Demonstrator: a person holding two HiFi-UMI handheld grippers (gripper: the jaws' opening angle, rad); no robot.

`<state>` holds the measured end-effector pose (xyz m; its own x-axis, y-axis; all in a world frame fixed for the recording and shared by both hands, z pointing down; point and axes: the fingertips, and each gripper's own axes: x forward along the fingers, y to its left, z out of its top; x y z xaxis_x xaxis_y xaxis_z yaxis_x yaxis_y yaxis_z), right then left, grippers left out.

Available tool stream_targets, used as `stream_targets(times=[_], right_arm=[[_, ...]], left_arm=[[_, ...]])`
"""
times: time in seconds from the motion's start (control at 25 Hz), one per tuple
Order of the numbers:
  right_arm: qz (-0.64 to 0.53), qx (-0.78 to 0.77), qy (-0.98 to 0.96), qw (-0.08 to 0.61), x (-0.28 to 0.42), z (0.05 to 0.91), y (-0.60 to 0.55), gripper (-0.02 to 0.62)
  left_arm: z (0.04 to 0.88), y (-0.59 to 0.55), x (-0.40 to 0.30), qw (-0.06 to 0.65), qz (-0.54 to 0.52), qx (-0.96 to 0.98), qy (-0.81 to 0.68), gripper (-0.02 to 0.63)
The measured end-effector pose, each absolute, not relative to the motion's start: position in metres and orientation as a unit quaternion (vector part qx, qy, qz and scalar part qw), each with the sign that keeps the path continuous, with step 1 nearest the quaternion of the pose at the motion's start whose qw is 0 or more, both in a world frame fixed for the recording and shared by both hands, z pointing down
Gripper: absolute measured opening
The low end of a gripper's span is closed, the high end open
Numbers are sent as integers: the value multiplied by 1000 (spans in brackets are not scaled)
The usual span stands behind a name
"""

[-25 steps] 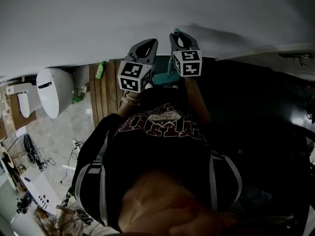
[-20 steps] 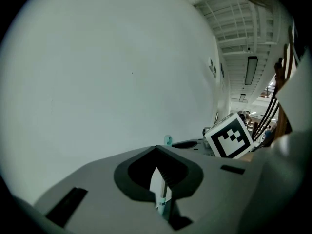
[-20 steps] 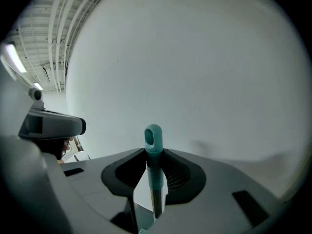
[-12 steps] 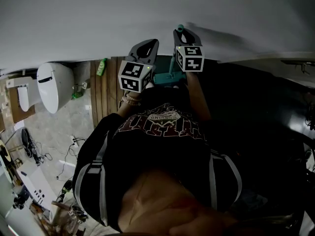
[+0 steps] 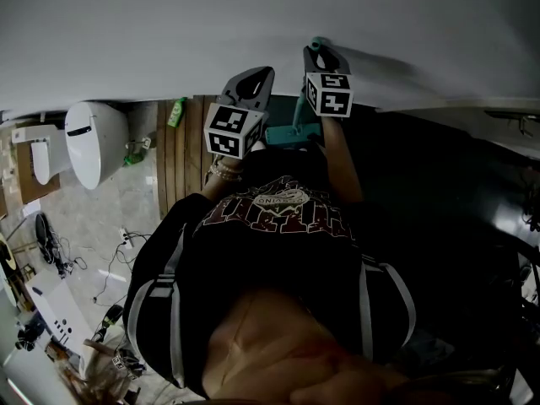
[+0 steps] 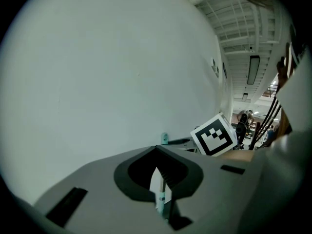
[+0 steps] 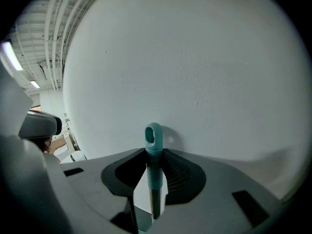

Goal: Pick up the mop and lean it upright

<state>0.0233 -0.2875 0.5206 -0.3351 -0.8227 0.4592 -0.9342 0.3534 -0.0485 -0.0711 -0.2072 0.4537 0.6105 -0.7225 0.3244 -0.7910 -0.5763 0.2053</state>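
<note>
Both tongs are clamped on the mop [image 5: 297,115]. The right tongs [image 7: 154,152] are shut on the teal grip just under the cap [image 7: 152,135] with its hanging hole. The left tongs [image 6: 157,152] are shut on the thin shaft [image 6: 161,195] lower down. Head view: the long axis runs near upright, from the teal mop head [image 5: 283,135] by the wooden floor [image 5: 181,159] at centre frame up to the cap at top centre. The top end points toward the white wall [image 5: 211,32] and sits just beside it, throwing a shadow there; contact cannot be told. The right tongs are nearer the wall and the top, so by my reading the lean turns on easing that end the last bit wallward. Writing: square black-and-white markers on both cubes, no letters. The shirt [image 5: 278,213] has pale block lettering, too warped to read. Green bottle [image 5: 173,116], upper left by the wall, label too small. No brand seen on the mop.
</note>
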Motion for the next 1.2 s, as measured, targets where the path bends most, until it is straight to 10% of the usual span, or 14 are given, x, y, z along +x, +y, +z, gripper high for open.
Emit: stream_targets(times=[1.2], right_arm=[[168, 557, -801, 139, 39, 492, -253, 111]], left_arm=[[453, -203, -67, 169, 92, 889, -415, 40]])
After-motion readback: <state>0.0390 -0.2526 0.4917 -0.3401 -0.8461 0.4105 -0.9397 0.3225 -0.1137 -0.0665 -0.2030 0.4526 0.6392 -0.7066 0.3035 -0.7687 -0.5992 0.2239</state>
